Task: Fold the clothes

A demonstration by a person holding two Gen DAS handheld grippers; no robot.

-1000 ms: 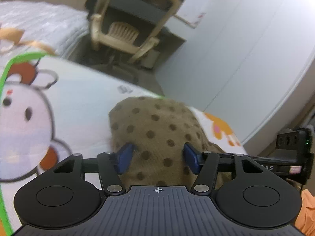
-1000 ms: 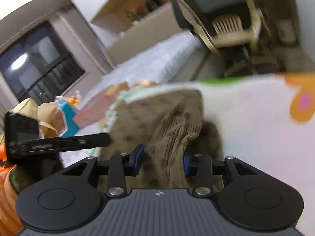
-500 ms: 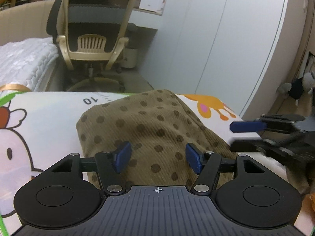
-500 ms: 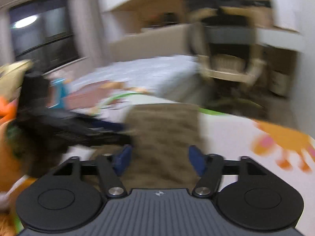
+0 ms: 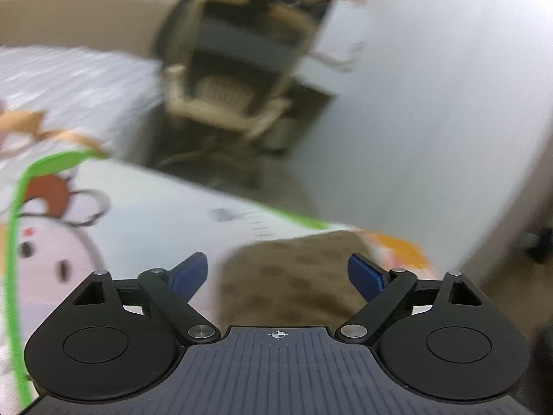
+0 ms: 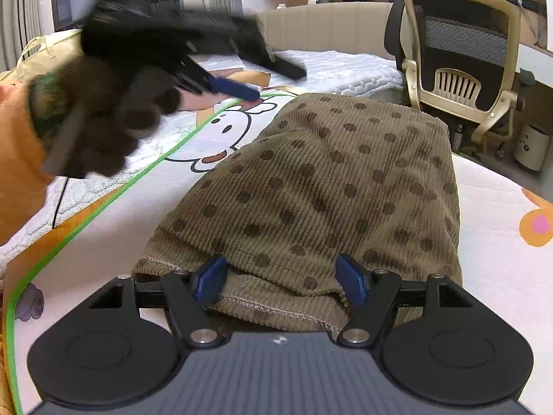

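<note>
So the brown polka-dot garment (image 6: 331, 186) is lying folded on the cartoon-print mat (image 6: 221, 131), filling the middle of the right wrist view and running off toward 12 o'clock. Its hemmed edge sits closest to the right hand-held gripper (image 6: 280, 282), whose blue fingers are spread wide apart with that edge between them, not pinching anything. You can see two layers of cloth stacked there, stitching showing on both.

The left hand-held gripper (image 5: 278, 275) is also spread wide with nothing in it. Its view is pretty blurry, but the garment (image 5: 293, 276) shows at around 6 o'clock, just past the fingers, on the same mat (image 5: 145, 214). From the right camera that left hand-held gripper (image 6: 235, 90) is up at 10 o'clock, off the cloth, held by a dark gloved hand (image 6: 114, 110) with an orange sleeve (image 6: 17, 159).

Behind it all at 1 o'clock there's a beige office chair (image 6: 459, 58), plus a white mattress (image 6: 345, 69) at 12.
</note>
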